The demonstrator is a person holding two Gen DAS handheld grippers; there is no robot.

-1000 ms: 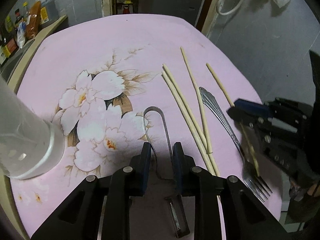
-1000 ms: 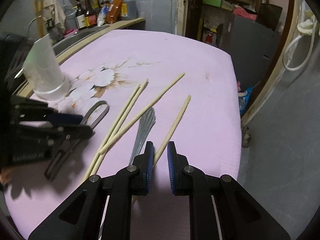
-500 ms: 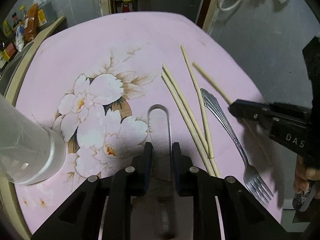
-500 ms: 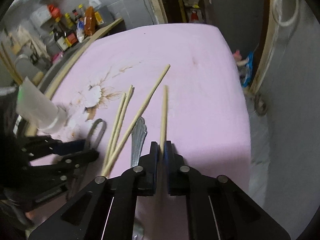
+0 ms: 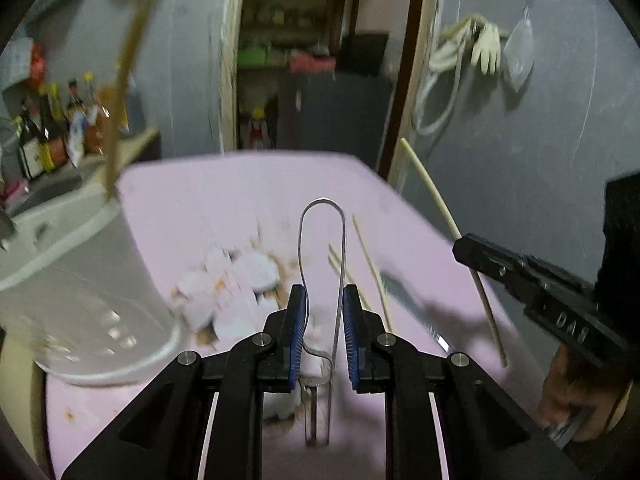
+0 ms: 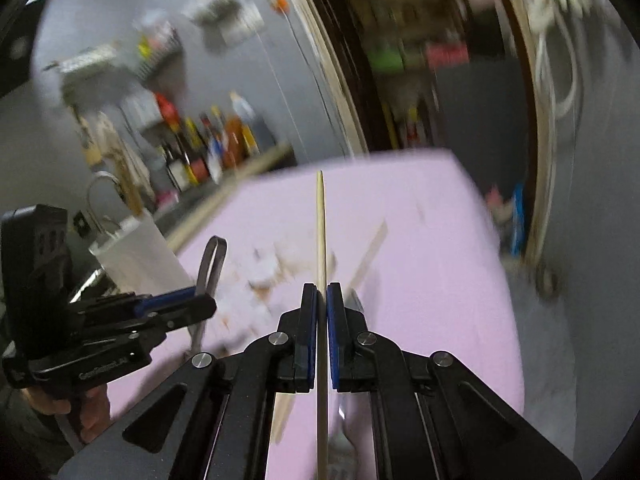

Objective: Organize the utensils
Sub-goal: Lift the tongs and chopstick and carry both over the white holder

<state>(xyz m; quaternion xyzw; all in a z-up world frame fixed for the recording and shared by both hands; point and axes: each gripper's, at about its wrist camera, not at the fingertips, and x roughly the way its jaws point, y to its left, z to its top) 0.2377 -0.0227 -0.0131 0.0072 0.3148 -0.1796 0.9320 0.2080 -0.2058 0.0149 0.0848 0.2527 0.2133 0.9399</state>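
Observation:
My left gripper (image 5: 323, 320) is shut on thin metal tongs (image 5: 322, 240), held off the pink flowered tablecloth (image 5: 240, 200) with the loop end pointing away. The right gripper (image 6: 322, 320) is shut on one pale chopstick (image 6: 320, 224), which sticks out straight ahead above the table. In the left wrist view that chopstick (image 5: 436, 204) rises from the right gripper (image 5: 466, 246). The right wrist view shows the left gripper (image 6: 200, 300) with the tongs (image 6: 212, 260). Other chopsticks (image 5: 372, 272) and a fork (image 5: 408, 304) lie on the cloth. A white perforated utensil holder (image 5: 88, 288) stands at the left.
A wooden handle (image 5: 124, 80) stands in the holder. Sauce bottles (image 5: 48, 132) line a counter behind it. Beyond the table's far edge there is a doorway (image 5: 304, 80), and a grey wall (image 5: 540, 140) runs along the right. A hand (image 5: 576, 396) holds the right gripper.
Both grippers closed on their items and lifted them off the cloth: the tongs on the left, one chopstick on the right. Both views tilted upward toward the room.

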